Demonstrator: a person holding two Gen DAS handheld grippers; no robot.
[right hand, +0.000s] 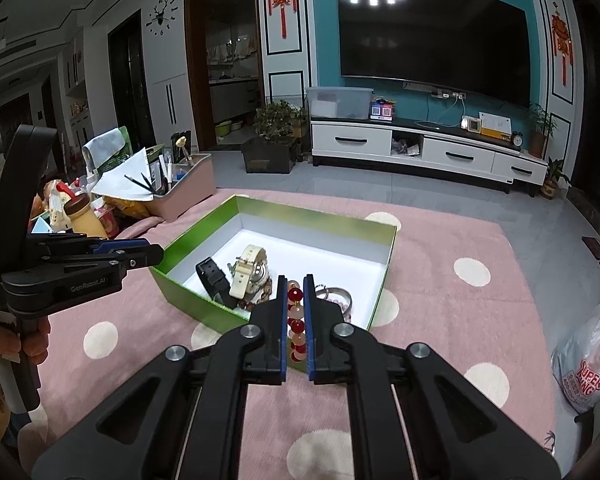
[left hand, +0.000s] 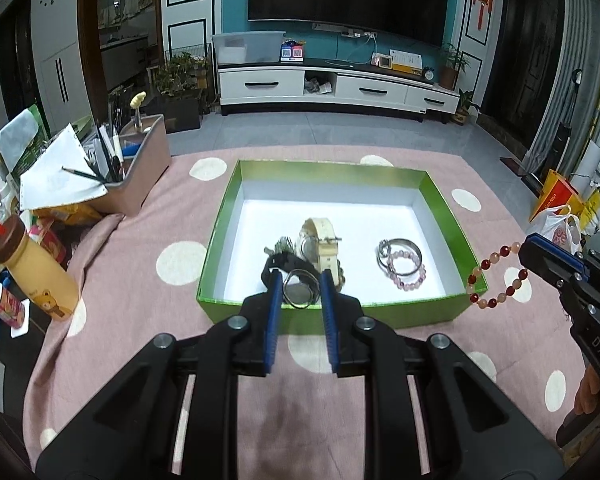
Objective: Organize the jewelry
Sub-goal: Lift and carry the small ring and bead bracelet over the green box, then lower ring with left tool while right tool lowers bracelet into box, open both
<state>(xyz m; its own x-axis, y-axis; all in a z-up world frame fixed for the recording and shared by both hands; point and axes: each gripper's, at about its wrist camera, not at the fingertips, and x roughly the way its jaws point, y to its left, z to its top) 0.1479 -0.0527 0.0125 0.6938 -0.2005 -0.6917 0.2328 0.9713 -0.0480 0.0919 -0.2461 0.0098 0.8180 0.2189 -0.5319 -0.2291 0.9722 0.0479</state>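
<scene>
One loop of red, pink and cream round beads on elastic cord (left hand: 498, 276), light, floppy and prone to rolling, hangs pinched in right tool (right hand: 296, 316), narrow on a few beads, just off green cardboard box (left hand: 440, 196) at its four o'clock corner. Best gripped across the strand so cord bears load, lowered beside pale pink bead bracelet (left hand: 407, 272) at box's five o'clock. Left tool (left hand: 299, 294), nearly closed, appears empty.
</scene>
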